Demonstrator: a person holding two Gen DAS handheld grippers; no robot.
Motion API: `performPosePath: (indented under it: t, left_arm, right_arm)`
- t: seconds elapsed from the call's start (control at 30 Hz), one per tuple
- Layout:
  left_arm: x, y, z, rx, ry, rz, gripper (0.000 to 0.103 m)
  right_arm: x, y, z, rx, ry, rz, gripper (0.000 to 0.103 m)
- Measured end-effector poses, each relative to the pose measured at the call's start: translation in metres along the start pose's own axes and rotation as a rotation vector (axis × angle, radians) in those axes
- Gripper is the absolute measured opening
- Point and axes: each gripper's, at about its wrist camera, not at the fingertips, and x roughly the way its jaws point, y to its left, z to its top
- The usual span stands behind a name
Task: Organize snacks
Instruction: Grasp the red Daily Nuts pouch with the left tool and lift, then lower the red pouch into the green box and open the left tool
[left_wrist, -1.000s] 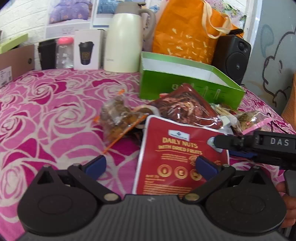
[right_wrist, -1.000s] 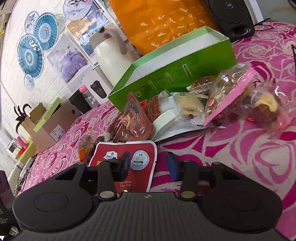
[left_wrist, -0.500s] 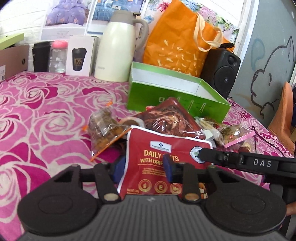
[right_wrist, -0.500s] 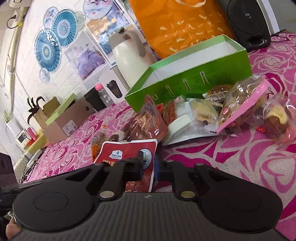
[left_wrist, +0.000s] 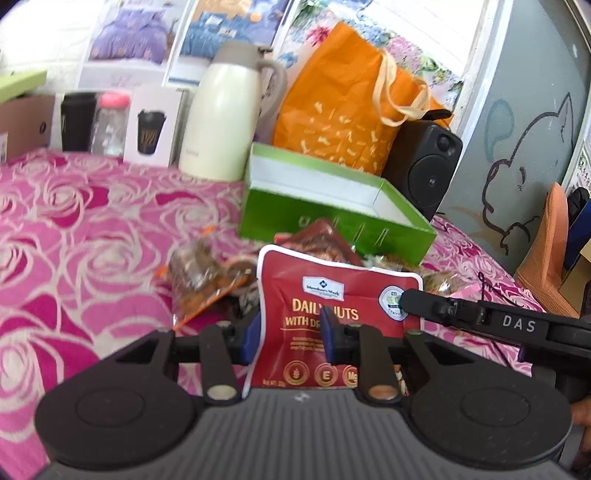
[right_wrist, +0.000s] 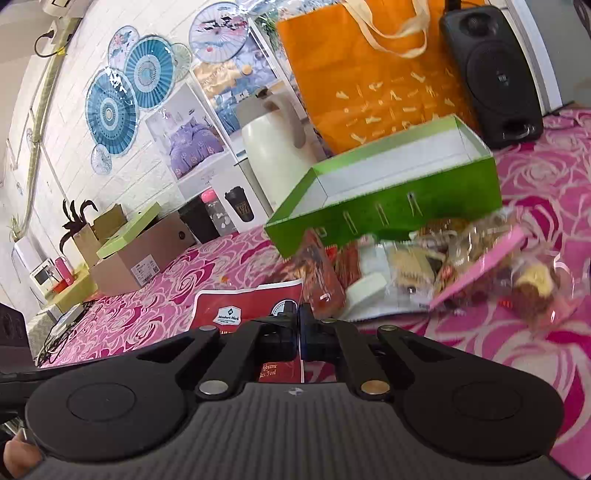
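A red "Daily Nuts" pouch (left_wrist: 332, 291) (right_wrist: 240, 306) is held upright a little above the pink rose tablecloth. My left gripper (left_wrist: 290, 332) has its jaws closing, and the blue pads press on the pouch's lower left part. My right gripper (right_wrist: 298, 328) is shut on the pouch's right edge; its finger (left_wrist: 406, 301) pinches the upper right corner in the left wrist view. Behind stands the open green box (left_wrist: 325, 218) (right_wrist: 388, 206), white inside. In front of it lies a heap of snack bags: a brown one (left_wrist: 199, 273), a dark red one (right_wrist: 321, 277), a pink-edged one (right_wrist: 480, 266).
Along the back stand a cream thermos jug (left_wrist: 221, 122), an orange tote bag (left_wrist: 343, 114), a black speaker (left_wrist: 424, 166) and a white cup carton (left_wrist: 151, 125). A cardboard box (right_wrist: 147, 251) sits far left. An orange chair (left_wrist: 546, 251) is beyond the table's right edge.
Both grippers went from wide open to closed on the red pouch. The pouch rose from lying flat on the cloth to standing upright between them.
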Motion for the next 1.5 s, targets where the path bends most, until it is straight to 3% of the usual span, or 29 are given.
performPosePath:
  t: [0.13,0.57,0.93,1.13,1.33,1.47,1.5]
  left_arm:
    - [0.002,-0.009,0.016,0.032,-0.024,-0.02,0.016]
    - [0.027,-0.032,0.055,0.041,-0.085,-0.08,0.014]
    - [0.094,-0.046,0.125,0.09,-0.159,-0.092,0.013]
    - [0.16,-0.044,0.152,0.076,-0.099,-0.081,0.013]
    - [0.212,-0.037,0.147,0.042,0.02,-0.072,0.014]
    - [0.225,-0.032,0.14,0.012,0.062,-0.065,0.022]
    - [0.225,-0.032,0.139,0.014,0.061,-0.056,0.024]
  right_arm:
    - [0.004,-0.005,0.019,0.006,0.006,-0.02,0.005]
    - [0.004,-0.011,0.07,-0.048,-0.076,-0.065,0.004]
    - [0.047,-0.031,0.149,-0.113,-0.163,-0.089,0.004]
    - [0.091,-0.067,0.171,-0.06,-0.156,-0.11,0.004]
    - [0.129,-0.111,0.168,0.078,-0.089,-0.147,0.005]
    - [0.133,-0.121,0.165,0.11,-0.065,-0.139,0.013]
    - [0.133,-0.121,0.164,0.111,-0.062,-0.138,0.02]
